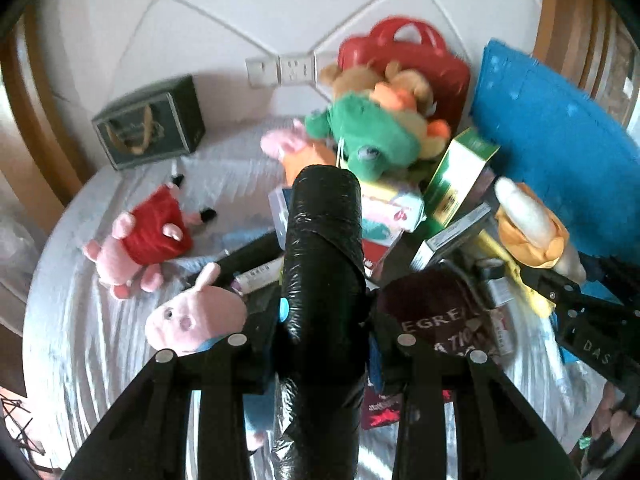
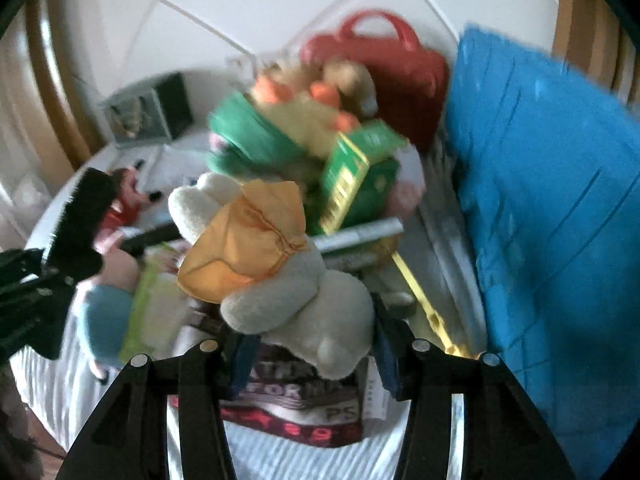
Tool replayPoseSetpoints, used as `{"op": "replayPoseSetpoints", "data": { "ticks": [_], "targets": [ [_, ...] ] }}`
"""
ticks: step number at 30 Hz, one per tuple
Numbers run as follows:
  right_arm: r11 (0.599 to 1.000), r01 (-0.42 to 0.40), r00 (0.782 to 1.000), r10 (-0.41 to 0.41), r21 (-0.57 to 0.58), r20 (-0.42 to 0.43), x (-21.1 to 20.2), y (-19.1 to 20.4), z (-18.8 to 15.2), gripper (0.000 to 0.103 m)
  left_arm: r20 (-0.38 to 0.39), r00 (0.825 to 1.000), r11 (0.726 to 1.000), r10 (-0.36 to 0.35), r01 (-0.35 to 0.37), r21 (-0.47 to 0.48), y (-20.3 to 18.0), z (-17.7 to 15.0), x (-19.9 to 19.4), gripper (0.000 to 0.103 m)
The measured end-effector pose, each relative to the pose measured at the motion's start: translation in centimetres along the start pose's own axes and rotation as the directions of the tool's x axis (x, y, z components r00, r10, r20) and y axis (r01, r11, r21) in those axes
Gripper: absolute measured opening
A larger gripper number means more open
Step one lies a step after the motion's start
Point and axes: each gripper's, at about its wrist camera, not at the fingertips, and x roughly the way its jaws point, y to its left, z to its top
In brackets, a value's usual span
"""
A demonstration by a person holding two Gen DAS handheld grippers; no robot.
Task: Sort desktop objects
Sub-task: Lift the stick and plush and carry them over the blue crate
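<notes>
So we've got both tongs loaded: the left tongs (image 1: 324, 344) are pinching a black plastic-wrapped roll (image 1: 324, 264) that sticks up over the near middle of the counter (image 1: 88, 344), and the right tongs (image 2: 308, 344) are clamped on a white plush with an orange bib (image 2: 264, 264) just left of the blue bin (image 2: 552, 208). Our worry is the leaning green box (image 2: 360, 176) and the plush heap (image 1: 372, 120) behind it at the far middle. If we swing either load carelessly, we'll probably knock that pile over, and the slick roll looks like it could slip.
</notes>
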Motion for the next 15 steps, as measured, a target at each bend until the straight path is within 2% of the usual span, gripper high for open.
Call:
{"op": "replayPoseSetpoints", "data": {
  "ticks": [6, 11, 15],
  "targets": [
    [1.0, -0.004, 0.99, 0.007, -0.016, 0.143, -6.4, 3.0, 0.8, 0.05, 0.133, 0.991, 1.0, -0.002, 0.0, 0.018, -0.1, -0.4, -6.1, 0.034],
    [1.0, 0.013, 0.967, -0.011, -0.01, 0.254, -12.1, 4.3, 1.0, 0.05, 0.248, 0.968, 0.999, -0.031, 0.022, 0.039, -1.0, -0.7, -11.0, 0.034],
    [0.999, 0.047, 0.938, -0.044, -0.001, 0.343, -16.4, 4.4, 0.9, 0.05, 0.318, 0.945, 0.997, -0.075, 0.062, 0.051, -2.3, -0.7, -13.9, 0.034]
  ]
}}
